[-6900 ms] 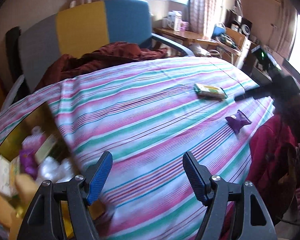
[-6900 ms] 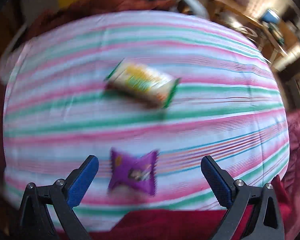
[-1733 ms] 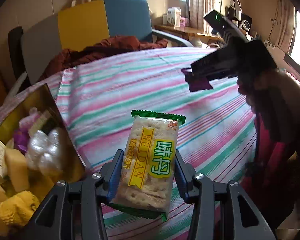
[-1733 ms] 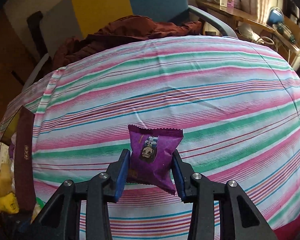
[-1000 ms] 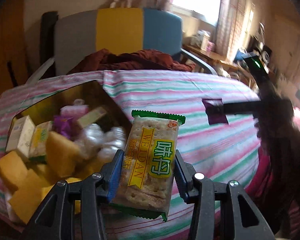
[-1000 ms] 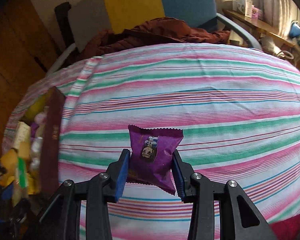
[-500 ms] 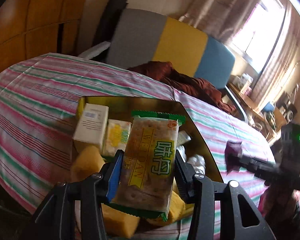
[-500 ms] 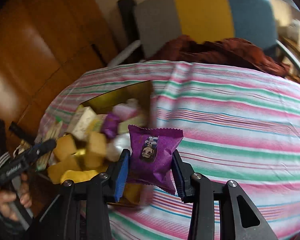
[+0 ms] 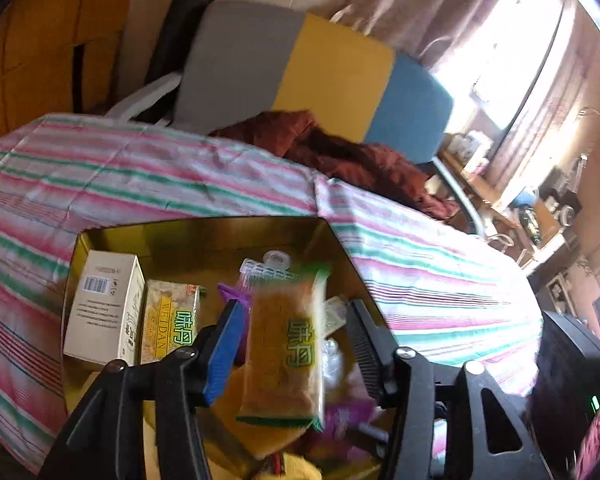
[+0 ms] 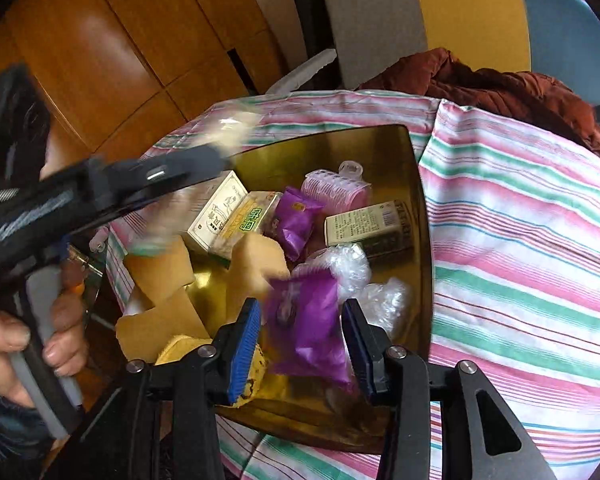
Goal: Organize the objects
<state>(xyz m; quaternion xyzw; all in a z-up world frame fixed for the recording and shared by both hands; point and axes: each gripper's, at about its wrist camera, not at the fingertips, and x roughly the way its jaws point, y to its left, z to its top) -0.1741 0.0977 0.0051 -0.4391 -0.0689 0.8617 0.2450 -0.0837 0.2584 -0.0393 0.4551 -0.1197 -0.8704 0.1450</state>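
**Both packets at the point of release over the box**

Jaws on both grippers are opening. In the left gripper (image 9: 296, 344) the cracker packet (image 9: 286, 352) sits blurred between the pads with gaps showing on either side; it appears to be slipping free. In the right gripper (image 10: 302, 330) the purple snack packet (image 10: 306, 320) is likewise blurred and loose between the pads.

Step in hand, as judged: dropping each packet into the gold box (image 10: 404, 152), which stands near the left edge of the counter on the striped cloth (image 10: 520, 216). Both packets hang above the box's near end.

Contents noted: a white carton (image 9: 104, 312), a second cracker packet (image 9: 172, 324), yellow sponge blocks (image 10: 160, 272), a pink hair roller (image 10: 336, 188) and another purple packet (image 10: 296, 224).

Next move, as judged: let the jaws spread fully, confirm both packets land inside the rim, then lift clear without catching the box wall.

Not determinable: whether either packet still touches a pad; motion blur obscures the edges. The box's near wall is hidden behind the gripper bodies. The left gripper is smeared in the right wrist view, with the person's hand (image 10: 28, 336) on its handle.
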